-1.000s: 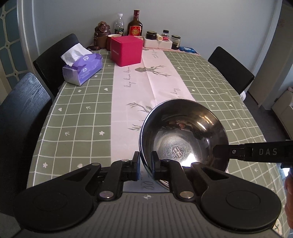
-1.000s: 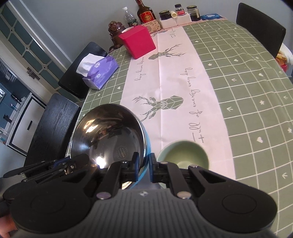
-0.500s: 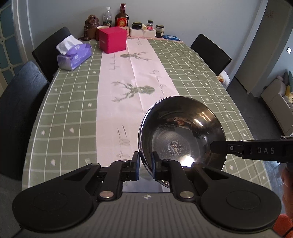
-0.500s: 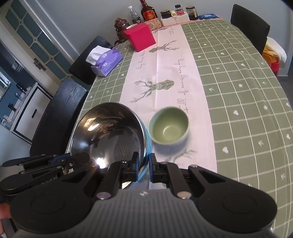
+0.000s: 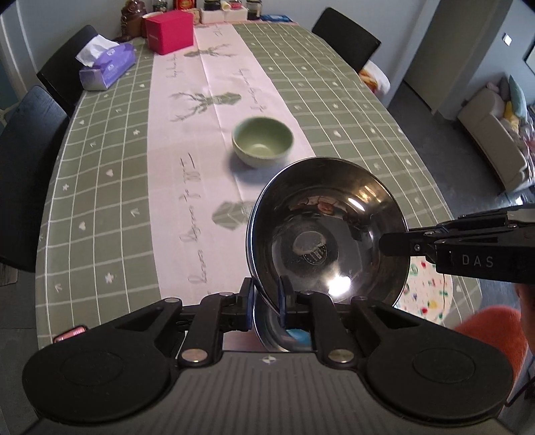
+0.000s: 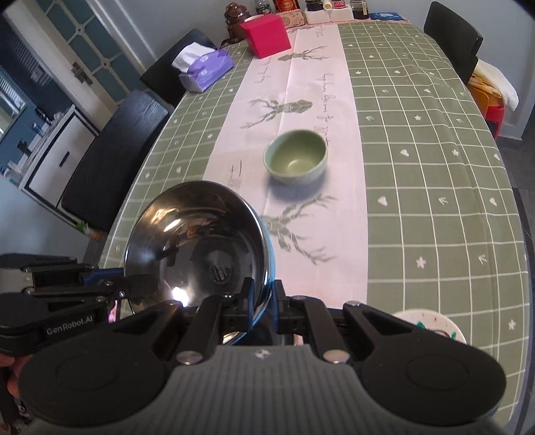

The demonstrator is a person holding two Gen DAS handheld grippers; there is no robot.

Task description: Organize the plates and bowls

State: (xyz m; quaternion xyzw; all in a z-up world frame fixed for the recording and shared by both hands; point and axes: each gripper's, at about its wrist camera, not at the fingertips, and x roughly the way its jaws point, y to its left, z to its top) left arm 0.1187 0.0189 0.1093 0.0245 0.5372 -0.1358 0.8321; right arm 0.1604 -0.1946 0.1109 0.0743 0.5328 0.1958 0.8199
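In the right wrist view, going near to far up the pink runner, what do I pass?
right gripper clamped on the steel bowl → green bowl → red box → jars and bottles at the far edge.

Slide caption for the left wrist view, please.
Both grippers, left and right, pinch the steel bowl's rim above the table; green bowl beyond.

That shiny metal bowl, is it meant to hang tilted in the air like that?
It does look odd: the metal bowl is off the table, tipped, pinched at its rim by the left hand-held gripper and the right hand-held gripper. Nothing is spilled or broken; the green bowl sits upright on the runner.
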